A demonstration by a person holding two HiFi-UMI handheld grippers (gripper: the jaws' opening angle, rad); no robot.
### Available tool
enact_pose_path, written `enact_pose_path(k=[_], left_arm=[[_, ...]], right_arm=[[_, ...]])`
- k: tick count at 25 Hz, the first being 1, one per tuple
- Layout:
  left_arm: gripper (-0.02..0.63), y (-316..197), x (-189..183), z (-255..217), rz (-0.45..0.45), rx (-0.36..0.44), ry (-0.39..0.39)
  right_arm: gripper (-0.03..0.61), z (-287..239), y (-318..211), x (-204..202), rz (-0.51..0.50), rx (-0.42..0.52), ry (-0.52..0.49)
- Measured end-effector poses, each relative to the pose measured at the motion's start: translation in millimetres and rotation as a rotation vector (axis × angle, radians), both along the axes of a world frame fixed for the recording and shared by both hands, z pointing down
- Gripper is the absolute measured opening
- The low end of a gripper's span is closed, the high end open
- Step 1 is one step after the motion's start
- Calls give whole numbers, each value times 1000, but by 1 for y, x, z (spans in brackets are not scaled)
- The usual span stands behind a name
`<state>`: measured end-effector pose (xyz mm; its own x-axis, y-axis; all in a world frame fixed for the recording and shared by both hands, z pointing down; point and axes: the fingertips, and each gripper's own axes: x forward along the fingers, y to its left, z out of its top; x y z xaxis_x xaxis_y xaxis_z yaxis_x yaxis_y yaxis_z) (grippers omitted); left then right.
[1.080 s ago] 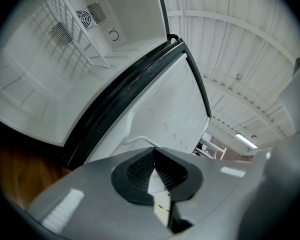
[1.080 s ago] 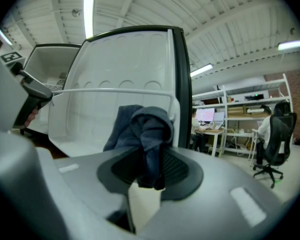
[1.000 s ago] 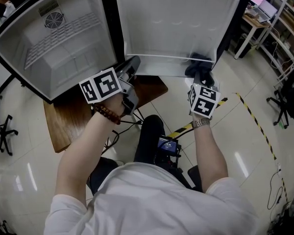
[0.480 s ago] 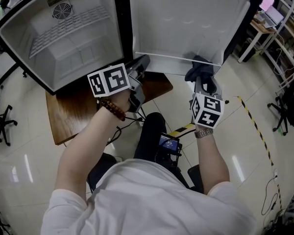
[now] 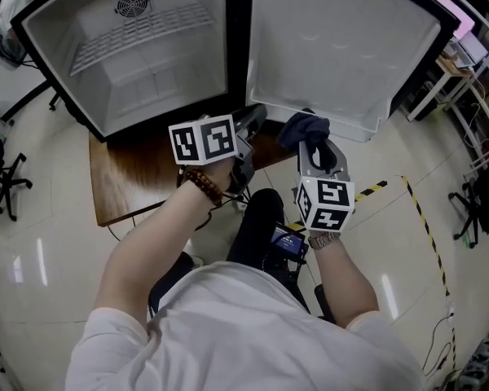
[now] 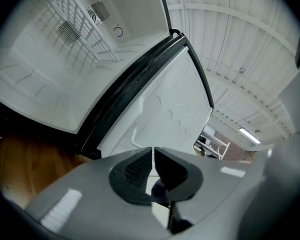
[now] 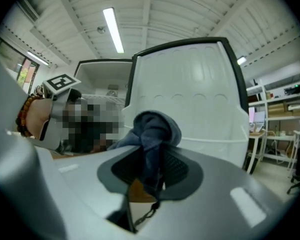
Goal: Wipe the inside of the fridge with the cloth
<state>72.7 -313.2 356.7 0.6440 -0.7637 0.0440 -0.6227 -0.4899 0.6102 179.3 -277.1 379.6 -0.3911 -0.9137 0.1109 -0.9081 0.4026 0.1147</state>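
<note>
Open fridge (image 5: 147, 63) with two handheld grippers below it.
The right gripper (image 5: 312, 149) clamps the dark cloth (image 5: 303, 127) near centre, under the door (image 5: 342, 47) at 1 o'clock. The left gripper (image 5: 248, 129), jaws together and empty, sits just beside it.

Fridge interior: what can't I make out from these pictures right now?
- Head view: the top of the white fridge cabinet is cut off by the picture's upper edge; any dirt on its walls is too faint to tell.
- Right gripper view: the cabinet's lower inside sits behind the person's left hand and left gripper.
- Dark blue cloth: bunched in the tongs of the right gripper, so its full size is hidden.
</note>
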Motion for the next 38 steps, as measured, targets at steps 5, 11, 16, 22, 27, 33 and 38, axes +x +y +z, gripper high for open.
enact_pose_path(k=[5,11,16,22,27,33,38], left_arm=[[6,12,-33,-8,-71,58,-62],[5,34,-101,-36,-251,199,-240],[5,59,-156,-57,-390,291,-395],[5,94,-206,-79,-528,360,-507],[5,113,-226,-84,-584,373,-550],[5,122,-232,-91,-604,375,-559],[5,120,-228,-105,-612,404,-573]], right_arm=[[103,-16,2,-57,-115,34,2],[103,-52,7,-129,-264,106,-10],[103,-78,15,-179,-350,144,-28],[103,-103,30,-227,-447,177,-43],[104,-115,37,-245,-490,162,-64],[104,-133,41,-254,-527,148,-80],[104,-146,44,-257,-537,171,-75]])
